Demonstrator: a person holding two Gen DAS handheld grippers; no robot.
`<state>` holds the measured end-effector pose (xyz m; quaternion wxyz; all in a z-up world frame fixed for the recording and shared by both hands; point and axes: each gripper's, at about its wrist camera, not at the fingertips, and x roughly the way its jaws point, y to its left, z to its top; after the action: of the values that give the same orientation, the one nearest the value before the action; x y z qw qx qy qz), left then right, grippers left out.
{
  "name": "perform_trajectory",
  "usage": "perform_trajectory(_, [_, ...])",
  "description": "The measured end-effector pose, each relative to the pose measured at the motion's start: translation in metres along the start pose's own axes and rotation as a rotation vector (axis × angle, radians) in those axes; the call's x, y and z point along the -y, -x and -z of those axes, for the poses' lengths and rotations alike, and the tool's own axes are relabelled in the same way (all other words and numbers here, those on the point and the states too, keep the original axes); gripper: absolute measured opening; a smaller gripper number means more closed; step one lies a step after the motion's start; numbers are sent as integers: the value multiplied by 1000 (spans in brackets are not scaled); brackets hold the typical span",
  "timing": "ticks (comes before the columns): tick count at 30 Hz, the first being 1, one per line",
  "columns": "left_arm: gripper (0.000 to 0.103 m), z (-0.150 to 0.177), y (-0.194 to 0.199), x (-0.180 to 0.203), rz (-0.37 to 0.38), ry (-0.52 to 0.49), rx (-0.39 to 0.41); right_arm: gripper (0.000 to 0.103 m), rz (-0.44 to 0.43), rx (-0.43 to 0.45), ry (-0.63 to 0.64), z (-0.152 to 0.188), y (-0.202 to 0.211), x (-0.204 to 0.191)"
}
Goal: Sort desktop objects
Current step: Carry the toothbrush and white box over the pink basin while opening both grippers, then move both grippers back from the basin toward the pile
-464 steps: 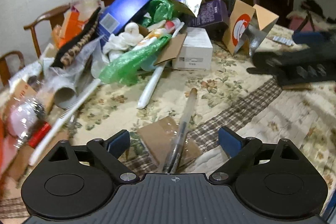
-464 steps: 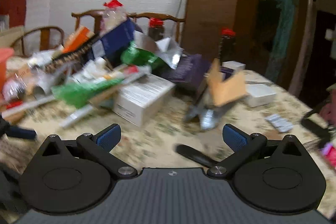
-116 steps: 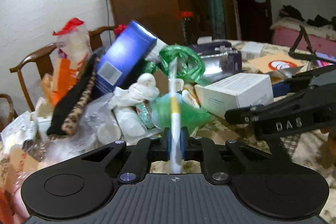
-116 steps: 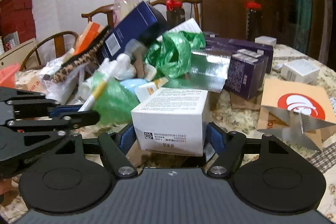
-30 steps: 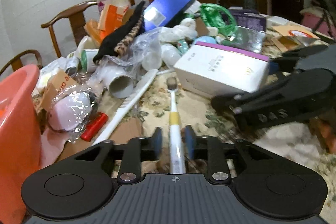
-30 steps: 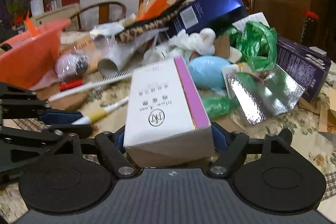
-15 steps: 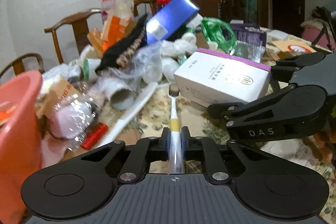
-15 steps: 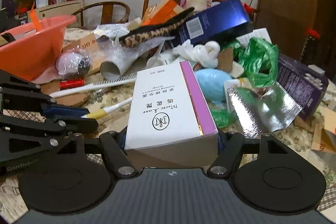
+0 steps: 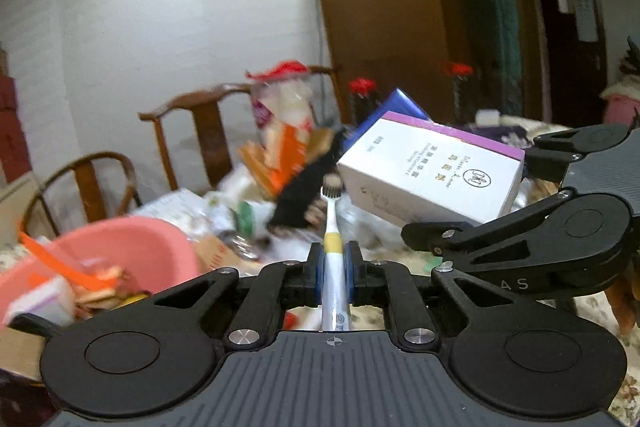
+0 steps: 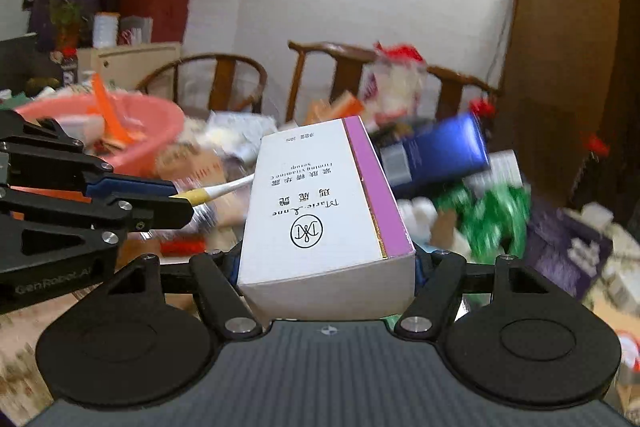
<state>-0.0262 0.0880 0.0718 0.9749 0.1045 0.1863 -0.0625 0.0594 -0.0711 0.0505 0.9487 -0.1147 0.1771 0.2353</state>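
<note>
**Toothbrush and carton both held up off the clutter**

The left gripper [image 9: 332, 265] is clamped tight on a white toothbrush [image 9: 331, 227] with a yellow band, blue pads pinching the handle just below that band. The brush runs straight out along the gripper's fingers, long axis forward and tilted up a little, bristle head [image 9: 332, 185] at the far end. From the right wrist view it reaches from the left gripper [image 10: 182, 201] toward the carton's left face, its head hidden behind the box.

The right gripper [image 10: 326, 265] is spread wide around a white carton with a purple edge strip [image 10: 320, 211], pads pressed on its two side walls at the near end. The carton's long axis points away along the fingers, printed face up, purple strip on its right. In the left wrist view this carton [image 9: 432, 173] hangs to the right of the brush, above the worktop [image 9: 596, 311].

A pink basin [image 9: 132, 253] holding scraps sits low left, beside the blurred heap of packaging. Wooden chairs [image 10: 224, 83] stand behind.
</note>
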Motion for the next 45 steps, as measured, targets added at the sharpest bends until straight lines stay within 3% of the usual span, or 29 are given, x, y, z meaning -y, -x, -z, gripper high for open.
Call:
perform_trajectory(6, [6, -15, 32, -44, -127, 27, 49, 74, -85, 74, 41, -42, -4, -37])
perform_trajectory(12, [6, -15, 52, -108, -274, 66, 35, 74, -231, 101, 54, -83, -30, -91])
perform_trajectory(18, [6, 3, 49, -157, -395, 112, -33, 74, -353, 60, 77, -103, -74, -145])
perform_trajectory(24, [9, 29, 46, -180, -438, 176, -117, 75, -391, -24, 97, -94, -111, -178])
perform_trajectory(27, [25, 31, 59, -178, -478, 168, -108, 76, -371, -66, 129, -89, -114, -188])
perform_trajectory(28, [34, 30, 57, -177, -494, 167, -125, 86, -359, -62, 132, -89, -112, -188])
perform_trajectory(29, [34, 31, 55, -178, -506, 173, -137, 98, -351, -55, 137, -90, -108, -188])
perform_trajectory(32, [44, 36, 57, -182, -502, 220, -141, 100, -328, -45, 195, -89, -101, -196])
perform_trajectory(36, [73, 45, 67, -181, -518, 266, -111, 100, -308, -36, 240, -84, -93, -203])
perform_trajectory(41, [89, 46, 88, -167, -549, 272, -49, 101, -278, -1, 255, -77, -74, -202])
perform_trajectory(45, [96, 39, 100, -152, -553, 262, -11, 103, -231, 54, 274, -74, -54, -198])
